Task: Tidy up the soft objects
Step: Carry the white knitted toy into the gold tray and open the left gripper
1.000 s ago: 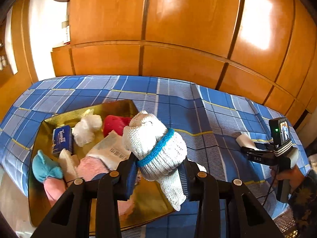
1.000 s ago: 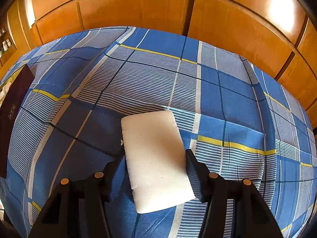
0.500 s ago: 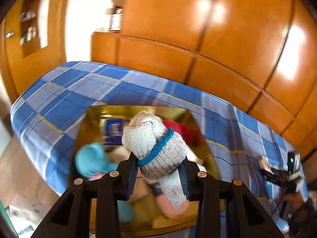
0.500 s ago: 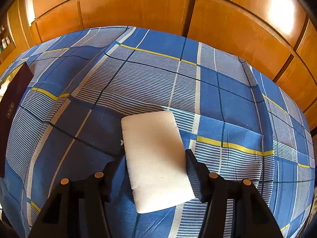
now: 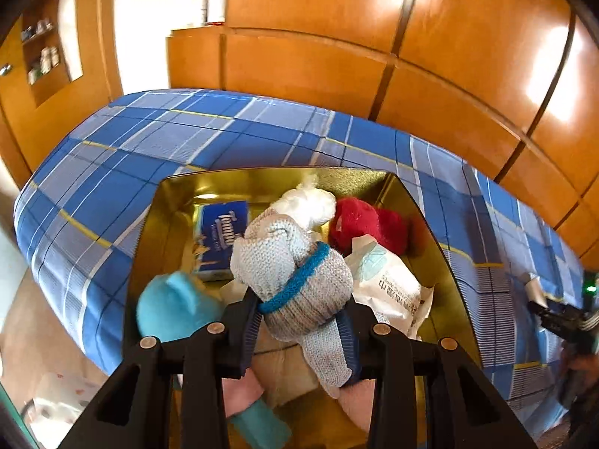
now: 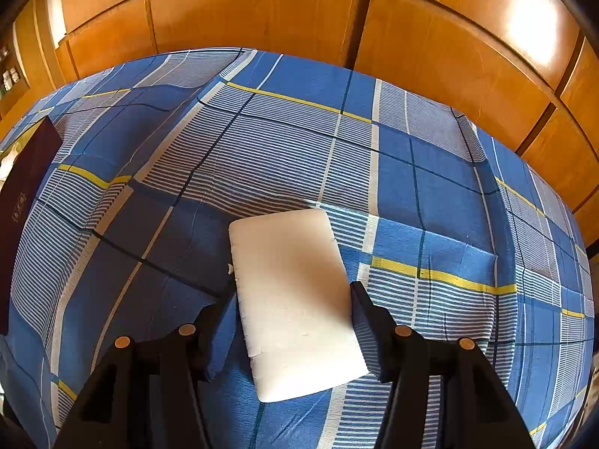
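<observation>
Socks rolled into a grey knitted bundle (image 5: 299, 284) with a blue band sit clamped in my left tongs (image 5: 299, 321), held above the gold tray (image 5: 426, 232) on the bed (image 5: 131, 157). My left tongs are closed on the bundle's thick middle, and a loose toe hangs down between the fingers. It looks light and squashy, so I judge the grip secure only because the pads bite into the fat part; the dangling end could snag on the tray rim. In the tray lie a red fluffy item (image 5: 368, 224), a white knotted cloth (image 5: 310, 202), a blue tissue pack (image 5: 221, 235), a wipes packet (image 5: 389, 288) and a turquoise soft piece (image 5: 172, 307).

My right tongs (image 6: 292, 333) stand open around a white foam block (image 6: 295, 299) lying flat on the bed's checked sheet; whether the pads touch its long sides I cannot tell. The block seems light and springy, so I would squeeze its long sides gently near the middle.
</observation>
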Tool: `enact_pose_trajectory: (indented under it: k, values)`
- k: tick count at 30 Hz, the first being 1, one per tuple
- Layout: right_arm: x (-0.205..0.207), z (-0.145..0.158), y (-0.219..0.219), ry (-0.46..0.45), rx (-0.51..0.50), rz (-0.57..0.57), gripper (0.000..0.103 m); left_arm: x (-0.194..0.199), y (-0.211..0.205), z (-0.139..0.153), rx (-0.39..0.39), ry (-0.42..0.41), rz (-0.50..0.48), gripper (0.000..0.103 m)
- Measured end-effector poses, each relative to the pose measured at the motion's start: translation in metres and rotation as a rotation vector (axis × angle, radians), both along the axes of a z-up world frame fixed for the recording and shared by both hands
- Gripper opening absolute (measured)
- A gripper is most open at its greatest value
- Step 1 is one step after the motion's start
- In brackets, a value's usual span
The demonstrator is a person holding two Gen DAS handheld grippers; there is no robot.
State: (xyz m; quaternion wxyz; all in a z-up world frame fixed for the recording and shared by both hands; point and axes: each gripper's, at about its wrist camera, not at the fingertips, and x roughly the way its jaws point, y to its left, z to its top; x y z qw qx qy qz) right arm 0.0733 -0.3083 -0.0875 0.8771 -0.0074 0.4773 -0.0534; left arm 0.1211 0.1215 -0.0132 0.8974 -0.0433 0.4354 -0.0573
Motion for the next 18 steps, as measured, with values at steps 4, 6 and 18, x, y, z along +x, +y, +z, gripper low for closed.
enact_pose_trajectory:
  k: [4, 6, 18]
  values:
    - [0.000, 0.000, 0.000, 0.000, 0.000, 0.000, 0.057, 0.014, -0.006, -0.007, 0.035, 0.009, 0.003, 0.038]
    - [0.000, 0.000, 0.000, 0.000, -0.002, 0.001, 0.057, 0.019, -0.008, -0.011, 0.064, 0.009, 0.004, 0.038]
    - [0.000, -0.001, 0.001, -0.001, -0.005, 0.000, 0.057, 0.019, -0.030, -0.023, 0.214, -0.039, -0.006, 0.039]
